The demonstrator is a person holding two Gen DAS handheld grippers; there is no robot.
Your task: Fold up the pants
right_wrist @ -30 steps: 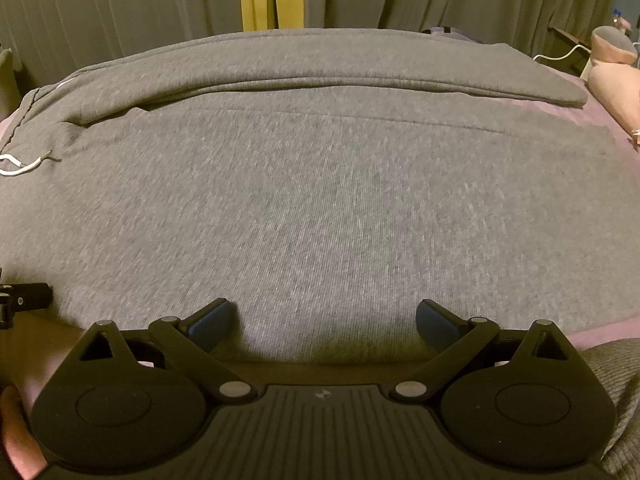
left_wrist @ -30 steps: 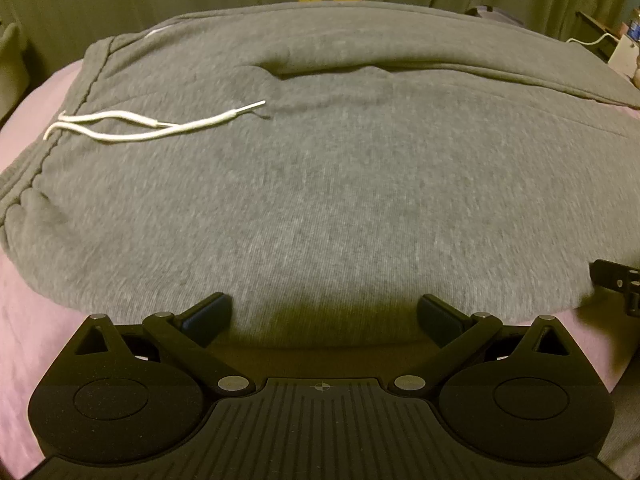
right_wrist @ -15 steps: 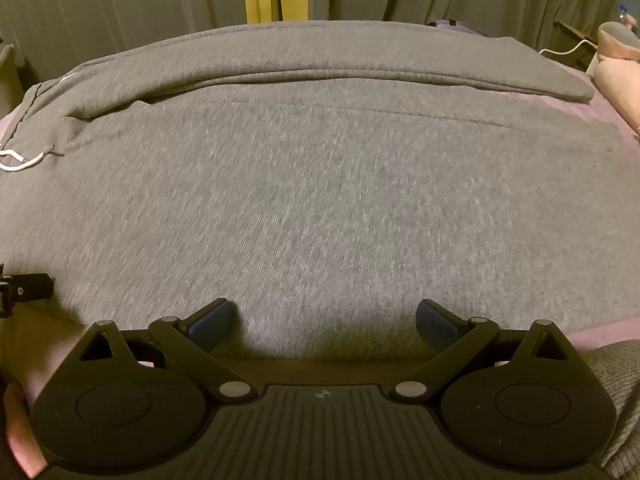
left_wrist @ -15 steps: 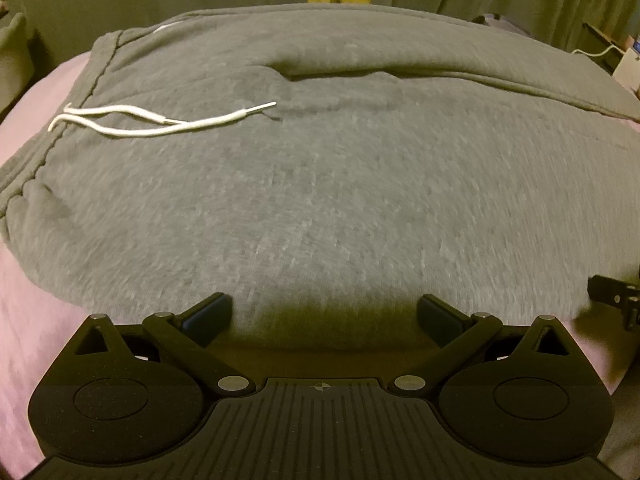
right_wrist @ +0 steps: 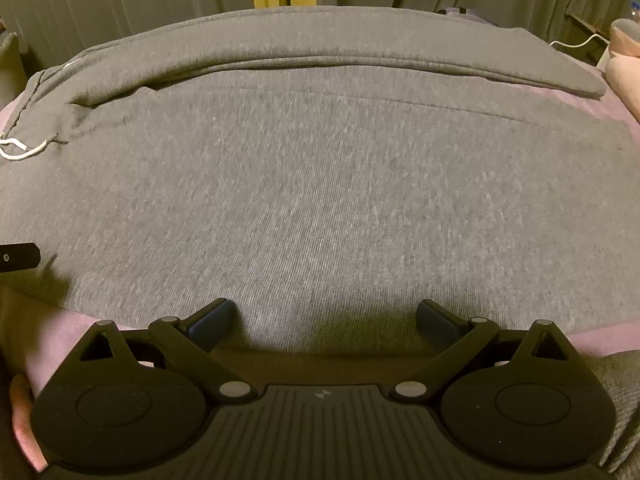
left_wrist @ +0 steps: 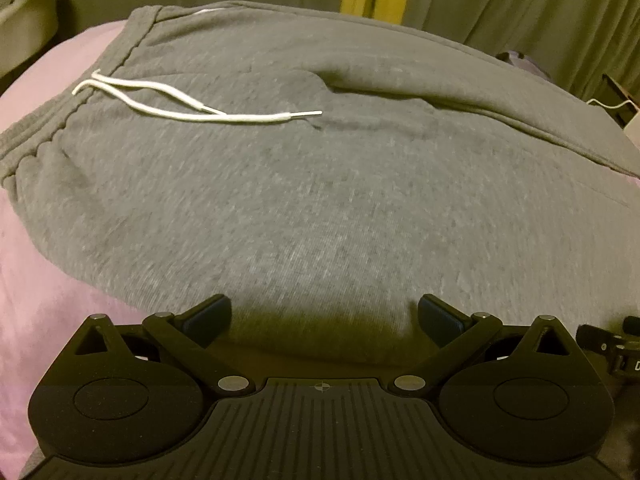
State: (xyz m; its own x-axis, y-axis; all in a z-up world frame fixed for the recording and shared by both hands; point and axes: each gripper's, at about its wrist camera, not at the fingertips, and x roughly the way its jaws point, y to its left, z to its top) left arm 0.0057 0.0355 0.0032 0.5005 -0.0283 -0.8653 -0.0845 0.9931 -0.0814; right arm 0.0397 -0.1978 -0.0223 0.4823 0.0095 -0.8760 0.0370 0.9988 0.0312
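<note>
Over the past second our left gripper [left_wrist: 324,316] has swung toward the waistband end of the grey pants [left_wrist: 320,208], so that more of the pink bedcover [left_wrist: 44,288] shows beside the waistband [left_wrist: 36,136] and the white drawstring [left_wrist: 192,110] sits nearer the middle of its view; our right gripper [right_wrist: 325,318] has barely shifted. The pants lie flat across the bedcover, waistband on the left, legs running away to the right, the far leg [right_wrist: 360,56] lying as a ridge along the nearer one.

Both grippers hang at the near edge of the pants with jaws spread wide and nothing between them, the left close to the waistband, the right further along the leg. We judge the step in hand to be taking hold of that near edge for a lengthwise fold. To do it well, we would lower each gripper until one finger slides under the hem and both layers sit between the pads, close together, then lift evenly so that the cloth does not sag between the two holds. The drawstring lies loose on top and may trail out of the fold.

No brand or label can be read on the pants; the only marks are small moulded emblems on the gripper bodies, too small to make out.
</note>
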